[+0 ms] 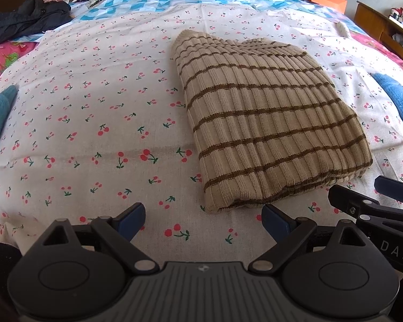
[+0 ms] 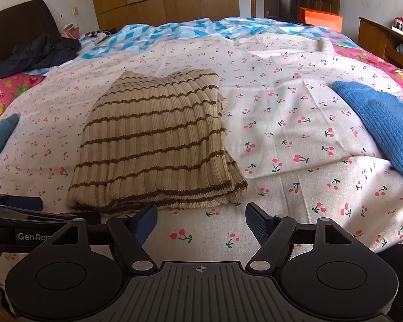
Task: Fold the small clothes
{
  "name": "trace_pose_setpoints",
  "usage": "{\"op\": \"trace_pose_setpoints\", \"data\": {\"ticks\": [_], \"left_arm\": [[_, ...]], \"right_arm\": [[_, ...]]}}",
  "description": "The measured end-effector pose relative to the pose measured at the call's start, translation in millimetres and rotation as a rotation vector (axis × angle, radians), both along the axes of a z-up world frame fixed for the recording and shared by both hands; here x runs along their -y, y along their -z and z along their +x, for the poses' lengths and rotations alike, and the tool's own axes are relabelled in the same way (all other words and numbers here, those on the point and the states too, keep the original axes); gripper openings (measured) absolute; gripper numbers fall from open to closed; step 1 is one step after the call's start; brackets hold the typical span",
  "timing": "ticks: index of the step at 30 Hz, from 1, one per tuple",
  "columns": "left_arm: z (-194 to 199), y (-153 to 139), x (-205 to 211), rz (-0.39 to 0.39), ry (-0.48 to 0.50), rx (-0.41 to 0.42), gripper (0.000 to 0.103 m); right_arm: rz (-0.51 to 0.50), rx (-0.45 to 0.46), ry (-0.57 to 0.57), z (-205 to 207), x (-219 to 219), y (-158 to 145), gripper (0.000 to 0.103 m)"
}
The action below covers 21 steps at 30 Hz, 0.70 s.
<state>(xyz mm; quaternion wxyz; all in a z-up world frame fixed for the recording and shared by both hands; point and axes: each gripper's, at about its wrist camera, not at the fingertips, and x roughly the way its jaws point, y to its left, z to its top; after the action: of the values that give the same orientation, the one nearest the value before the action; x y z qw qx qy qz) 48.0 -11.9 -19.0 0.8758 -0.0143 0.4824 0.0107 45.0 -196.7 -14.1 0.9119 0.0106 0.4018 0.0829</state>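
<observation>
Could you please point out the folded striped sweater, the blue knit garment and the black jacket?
folded striped sweater (image 2: 153, 145), right wrist view, middle of top layer.
blue knit garment (image 2: 381, 118), right wrist view, ribbed surface.
black jacket (image 1: 27, 18), left wrist view, crumpled middle.

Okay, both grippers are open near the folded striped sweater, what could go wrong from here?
1. The striped sweater is stacked in loose layers at its near edge; pinching only the top one may unfold it.
2. The left gripper and right gripper sit close together and might collide.
3. A finger could catch the cherry-print sheet underneath.
</observation>
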Motion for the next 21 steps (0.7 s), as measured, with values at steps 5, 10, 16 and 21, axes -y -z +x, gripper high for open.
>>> {"op": "trace_pose_setpoints", "data": {"ticks": [5, 10, 16, 21], "left_arm": [[-0.6, -0.2, -0.1, -0.001, 0.001, 0.005, 0.098], [-1.0, 0.6, 0.0, 0.002, -0.001, -0.003, 0.098], [-1.5, 0.4, 0.6, 0.012, 0.001, 0.002, 0.098], [-1.8, -0.1, 0.6, 0.012, 0.001, 0.003, 0.097]], "right_arm": [[0.009, -0.008, 0.003, 0.6, 1.5, 0.3, 0.074], [0.008, -0.009, -0.003, 0.4, 0.5, 0.6, 0.074], [0.003, -0.004, -0.008, -1.1, -0.4, 0.2, 0.074], [0.002, -0.003, -0.008, -1.9, -0.5, -0.2, 0.074]]}}
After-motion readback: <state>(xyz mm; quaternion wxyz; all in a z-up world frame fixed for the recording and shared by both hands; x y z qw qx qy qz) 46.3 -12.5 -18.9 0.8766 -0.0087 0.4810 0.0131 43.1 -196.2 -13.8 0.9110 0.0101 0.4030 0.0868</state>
